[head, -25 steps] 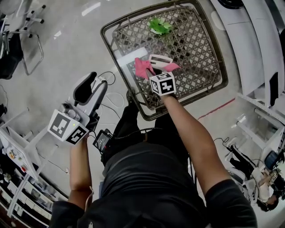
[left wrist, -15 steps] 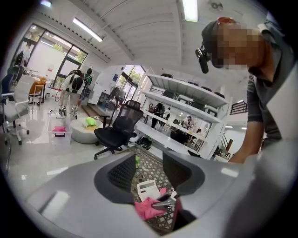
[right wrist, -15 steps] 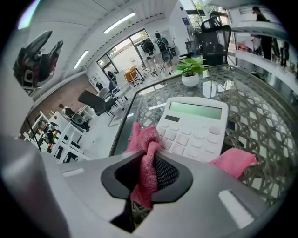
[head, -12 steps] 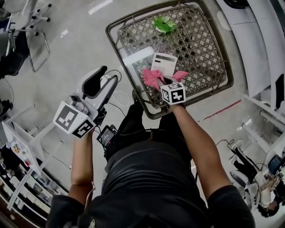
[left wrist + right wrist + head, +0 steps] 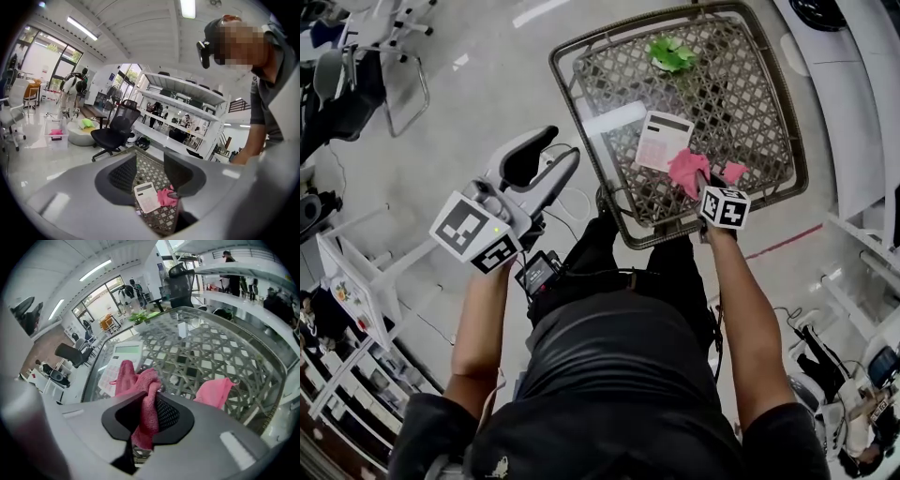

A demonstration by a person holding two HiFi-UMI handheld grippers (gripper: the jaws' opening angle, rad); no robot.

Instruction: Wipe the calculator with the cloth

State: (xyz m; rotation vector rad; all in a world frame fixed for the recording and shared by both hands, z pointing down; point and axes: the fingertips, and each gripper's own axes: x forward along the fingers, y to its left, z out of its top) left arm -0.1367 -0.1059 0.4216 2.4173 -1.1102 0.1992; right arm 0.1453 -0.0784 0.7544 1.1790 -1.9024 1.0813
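The right hand-held gripper (image 5: 149, 411) is clamping the pink cloth (image 5: 144, 387) just beside the white calculator (image 5: 663, 141), which is lying on the woven surface (image 5: 752, 94). The left hand-held gripper (image 5: 150, 172) is hovering off to the side, jaws apart.

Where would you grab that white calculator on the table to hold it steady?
Likely the calculator across its narrow width at the display end, coming from above on the left. It lies flat on the table, so only its side edges offer a hold, and the cloth in the right gripper crowds its near right corner.
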